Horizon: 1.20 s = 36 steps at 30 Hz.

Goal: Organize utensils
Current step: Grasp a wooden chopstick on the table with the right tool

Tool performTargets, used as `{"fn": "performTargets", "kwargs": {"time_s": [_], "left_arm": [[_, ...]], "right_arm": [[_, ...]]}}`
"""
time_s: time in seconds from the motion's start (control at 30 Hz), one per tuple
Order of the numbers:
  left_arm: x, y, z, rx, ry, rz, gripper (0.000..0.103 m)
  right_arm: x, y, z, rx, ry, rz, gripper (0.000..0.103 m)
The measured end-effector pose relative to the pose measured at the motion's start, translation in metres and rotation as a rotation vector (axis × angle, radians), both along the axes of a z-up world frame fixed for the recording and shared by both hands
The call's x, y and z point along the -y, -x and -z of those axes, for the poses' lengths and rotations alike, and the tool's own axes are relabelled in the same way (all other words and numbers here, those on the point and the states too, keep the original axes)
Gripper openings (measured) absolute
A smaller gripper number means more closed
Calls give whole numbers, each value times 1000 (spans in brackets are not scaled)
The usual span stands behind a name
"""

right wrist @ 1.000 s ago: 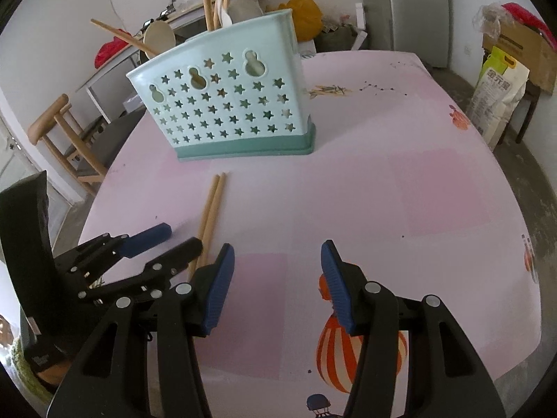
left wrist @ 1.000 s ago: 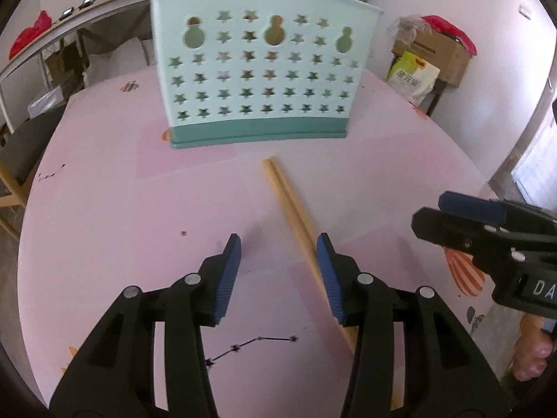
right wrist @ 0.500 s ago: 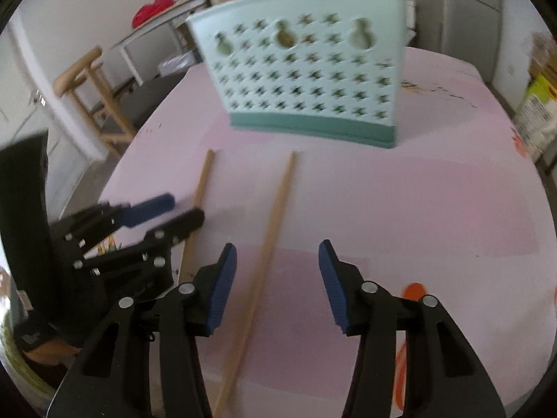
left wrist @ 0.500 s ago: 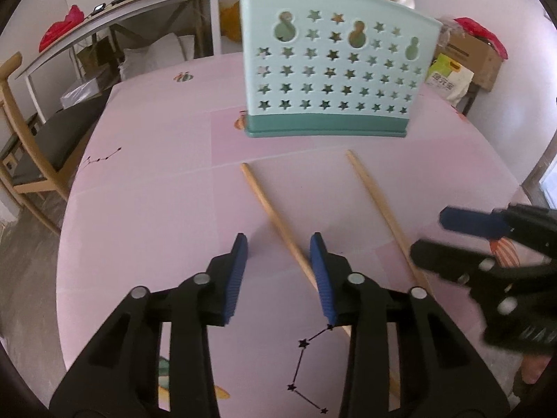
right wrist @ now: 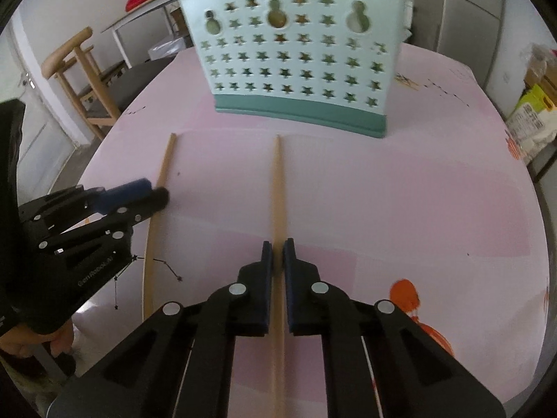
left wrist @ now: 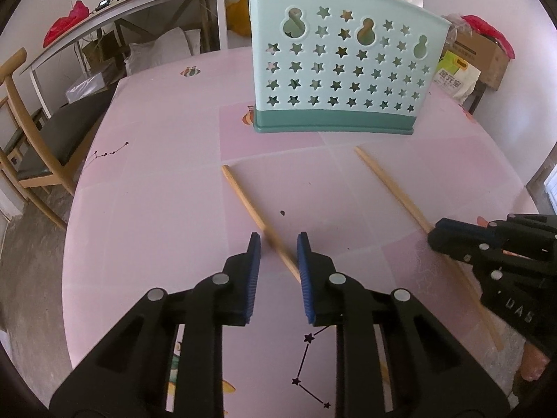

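Note:
Two wooden chopsticks lie apart on the pink table. My left gripper (left wrist: 278,240) is open, its jaws either side of the left chopstick (left wrist: 249,203), which also shows in the right wrist view (right wrist: 162,170). My right gripper (right wrist: 277,247) is shut on the right chopstick (right wrist: 277,191), which still rests on the table; the left wrist view shows it too (left wrist: 390,183). A mint utensil holder (left wrist: 343,69) with star cut-outs stands upright behind the chopsticks, with several utensils in it; it also appears in the right wrist view (right wrist: 296,55).
The round pink table (left wrist: 156,181) drops off at left and right. A wooden chair (left wrist: 31,129) stands at the left. A white side table (left wrist: 132,10) and boxes (left wrist: 477,55) stand further back.
The two chopsticks, side by side a second ago, now lie apart. My right gripper has closed around the right chopstick. My left gripper's jaws have narrowed over the left one.

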State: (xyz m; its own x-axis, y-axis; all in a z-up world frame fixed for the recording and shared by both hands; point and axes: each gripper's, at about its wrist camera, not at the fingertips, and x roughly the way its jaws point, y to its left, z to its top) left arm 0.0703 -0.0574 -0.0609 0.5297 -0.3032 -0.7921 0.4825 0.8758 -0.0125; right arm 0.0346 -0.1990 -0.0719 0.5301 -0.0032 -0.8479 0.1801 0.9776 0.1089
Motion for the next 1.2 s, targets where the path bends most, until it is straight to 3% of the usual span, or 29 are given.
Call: {"fn": "performTargets", "kwargs": {"time_s": [1.2], "left_arm": [[4,2,0,3,-10,9,19]], "right_arm": [[11,4,1,-5,-27,32,7]]}}
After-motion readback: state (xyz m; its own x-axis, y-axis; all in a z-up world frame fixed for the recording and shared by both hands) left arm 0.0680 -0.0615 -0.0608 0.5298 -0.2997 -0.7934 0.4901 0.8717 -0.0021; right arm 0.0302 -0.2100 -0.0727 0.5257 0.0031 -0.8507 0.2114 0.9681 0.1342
